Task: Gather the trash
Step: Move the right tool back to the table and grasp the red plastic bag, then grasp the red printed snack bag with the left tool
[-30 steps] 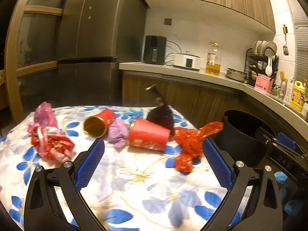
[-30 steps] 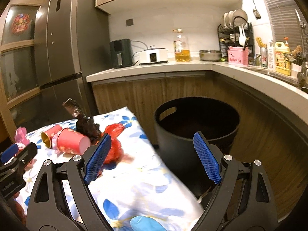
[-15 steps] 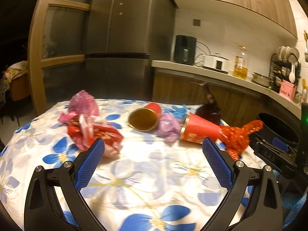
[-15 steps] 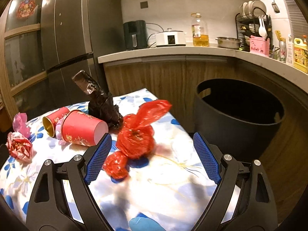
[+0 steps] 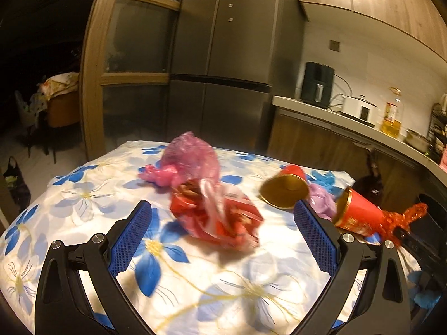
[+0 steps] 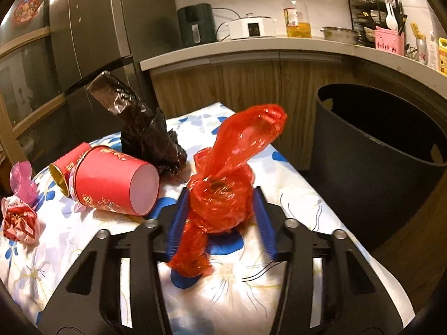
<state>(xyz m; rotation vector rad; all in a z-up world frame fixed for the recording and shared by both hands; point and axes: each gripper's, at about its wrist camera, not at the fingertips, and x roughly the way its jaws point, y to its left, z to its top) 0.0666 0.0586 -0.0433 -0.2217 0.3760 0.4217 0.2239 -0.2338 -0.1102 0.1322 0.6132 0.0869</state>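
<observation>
Two tools are at work over one bench [image 5: 83,195], which is draped in a blue-flowered cloth and strewn with rubbish. The right tool [image 6: 219,215] has its blue pads pressed against both sides of a knotted red plastic bag [image 6: 223,192], grasping it at its fat middle — a sensible place, since the loose tail above would only slip. That bag sits at the bench corner nearest the black bin [image 6: 377,150], which stands just beside the bench with its mouth open, so the carry looks short. The left tool [image 5: 223,217] is released, jaws spread wide, and aimed at a crumpled red-and-clear wrapper [image 5: 218,217] lying between its pads but apart from both — it seems lined up for the next pick. Behind the wrapper lies a pink bag [image 5: 190,159]; to the right are two tipped red paper cups [image 6: 111,178], a purple scrap [image 5: 321,203] and a dark brown bag [image 6: 145,134] standing upright, all untouched and still to be collected.
</observation>
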